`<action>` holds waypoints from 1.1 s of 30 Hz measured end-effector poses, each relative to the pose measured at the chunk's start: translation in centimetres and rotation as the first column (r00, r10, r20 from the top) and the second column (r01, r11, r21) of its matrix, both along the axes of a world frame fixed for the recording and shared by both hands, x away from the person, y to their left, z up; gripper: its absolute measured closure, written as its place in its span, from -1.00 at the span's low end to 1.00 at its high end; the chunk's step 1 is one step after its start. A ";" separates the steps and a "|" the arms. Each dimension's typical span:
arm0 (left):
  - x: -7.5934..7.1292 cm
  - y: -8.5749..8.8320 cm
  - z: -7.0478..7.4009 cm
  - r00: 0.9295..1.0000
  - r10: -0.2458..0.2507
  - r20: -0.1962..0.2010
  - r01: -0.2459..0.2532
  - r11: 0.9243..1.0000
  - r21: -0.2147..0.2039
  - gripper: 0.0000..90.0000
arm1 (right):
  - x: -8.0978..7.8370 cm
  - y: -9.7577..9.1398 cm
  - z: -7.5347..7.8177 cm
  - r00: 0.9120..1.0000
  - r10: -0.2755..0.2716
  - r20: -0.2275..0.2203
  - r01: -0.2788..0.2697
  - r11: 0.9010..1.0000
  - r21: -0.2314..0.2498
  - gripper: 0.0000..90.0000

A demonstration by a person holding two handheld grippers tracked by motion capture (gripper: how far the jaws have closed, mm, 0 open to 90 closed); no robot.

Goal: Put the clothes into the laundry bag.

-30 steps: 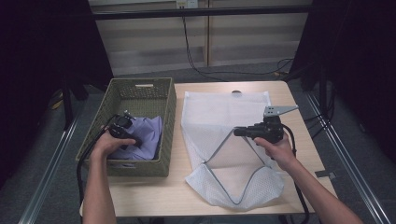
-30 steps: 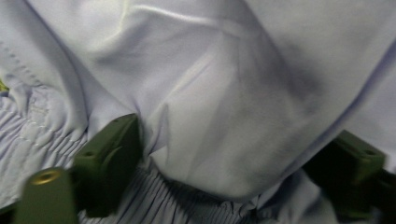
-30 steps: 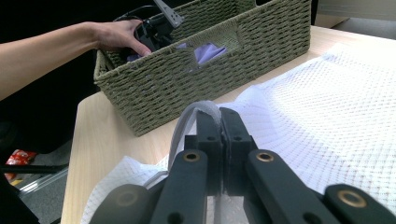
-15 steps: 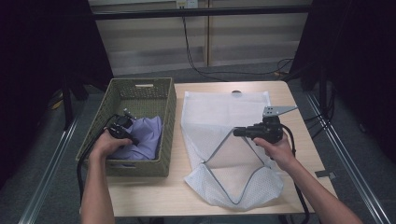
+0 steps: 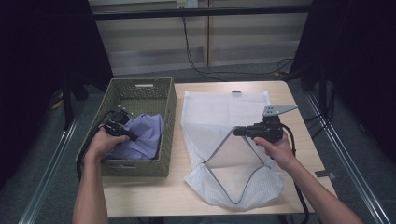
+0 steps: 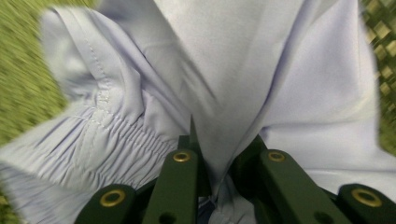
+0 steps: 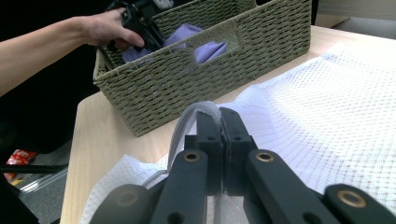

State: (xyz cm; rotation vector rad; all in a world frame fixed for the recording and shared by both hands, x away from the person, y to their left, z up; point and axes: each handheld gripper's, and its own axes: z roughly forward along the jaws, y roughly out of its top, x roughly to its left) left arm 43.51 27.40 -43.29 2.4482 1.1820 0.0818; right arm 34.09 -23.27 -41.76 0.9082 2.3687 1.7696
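In the high view, the left tongs sit inside the woven basket at about nine o'clock on the surface, their jaws having just been closing on the lilac garment that lies bunched toward the basket's near right corner. The right tongs, at about three o'clock, hold the zip rim of the white mesh bag lifted so that its mouth gapes toward six o'clock. To do this step well, I judge the garment should be lifted straight up until it clears the basket wall before it crosses toward the bag, while the right hand keeps the rim high and steady. In the left gripper view, the jaws stand narrow with a fold of the garment pinched between them, gathered cloth at nine o'clock and basket weave behind; the pinch looks thin, so a slow lift would guard against slipping. In the right gripper view, the jaws are clamped on the grey rim of the bag, the basket lies at twelve o'clock, and the other hand reaches into it at eleven.
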 end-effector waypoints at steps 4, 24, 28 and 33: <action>-0.7 0.3 1.1 0.998 0.010 0.057 -0.007 0.999 -0.044 0.83 | 0.0 0.0 0.0 1.000 -0.001 0.000 0.001 1.000 0.000 0.97; -4.1 2.2 4.0 0.961 0.109 0.255 -0.050 0.973 -0.227 0.83 | 0.0 0.0 0.1 1.000 -0.001 0.004 0.001 1.000 0.005 0.97; -4.4 2.1 4.1 0.953 0.116 0.278 -0.042 0.965 -0.258 0.83 | 0.0 0.0 0.1 1.000 -0.002 0.003 0.002 1.000 0.005 0.97; -4.7 2.0 4.4 0.938 0.145 0.314 -0.048 0.954 -0.296 0.83 | 0.0 0.0 0.1 1.000 -0.004 0.006 0.004 1.000 0.005 0.97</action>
